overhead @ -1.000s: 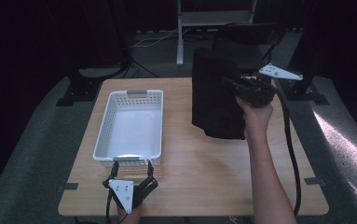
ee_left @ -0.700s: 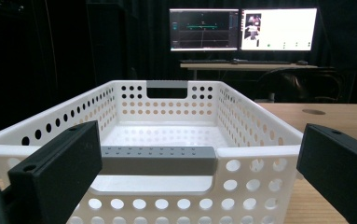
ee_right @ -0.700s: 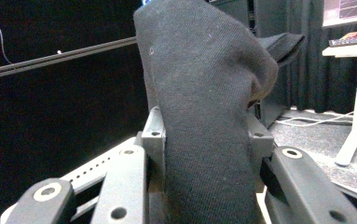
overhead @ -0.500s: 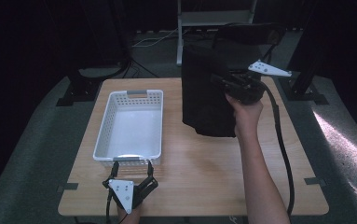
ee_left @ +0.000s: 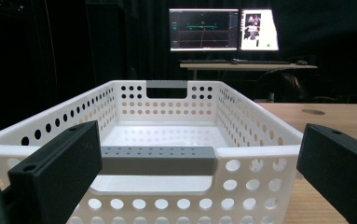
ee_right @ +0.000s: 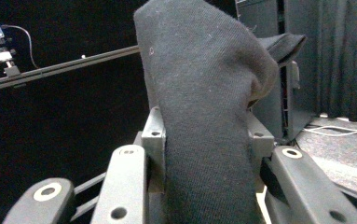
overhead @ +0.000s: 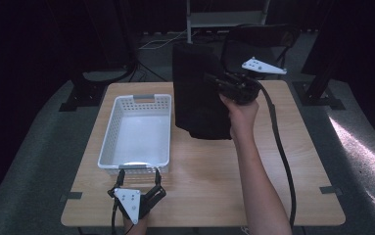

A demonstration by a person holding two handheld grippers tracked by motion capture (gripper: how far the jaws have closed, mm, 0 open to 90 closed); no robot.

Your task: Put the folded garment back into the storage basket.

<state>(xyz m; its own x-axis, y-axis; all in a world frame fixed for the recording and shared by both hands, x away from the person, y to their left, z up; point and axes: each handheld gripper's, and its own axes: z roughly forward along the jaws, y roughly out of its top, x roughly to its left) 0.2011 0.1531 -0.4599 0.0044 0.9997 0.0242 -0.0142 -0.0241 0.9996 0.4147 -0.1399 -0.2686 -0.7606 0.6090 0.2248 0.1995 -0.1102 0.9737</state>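
On the wooden bench: one empty white basket, one black cloth clamped aloft in the right hand-held gripper; left hand-held gripper gapes wide, holding nothing.

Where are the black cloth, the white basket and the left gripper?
black cloth [overhead: 197, 93], high view, middle of the hanging fold.
white basket [overhead: 109, 134], high view, left wall.
left gripper [overhead: 138, 171], high view, midway between its fingertips.
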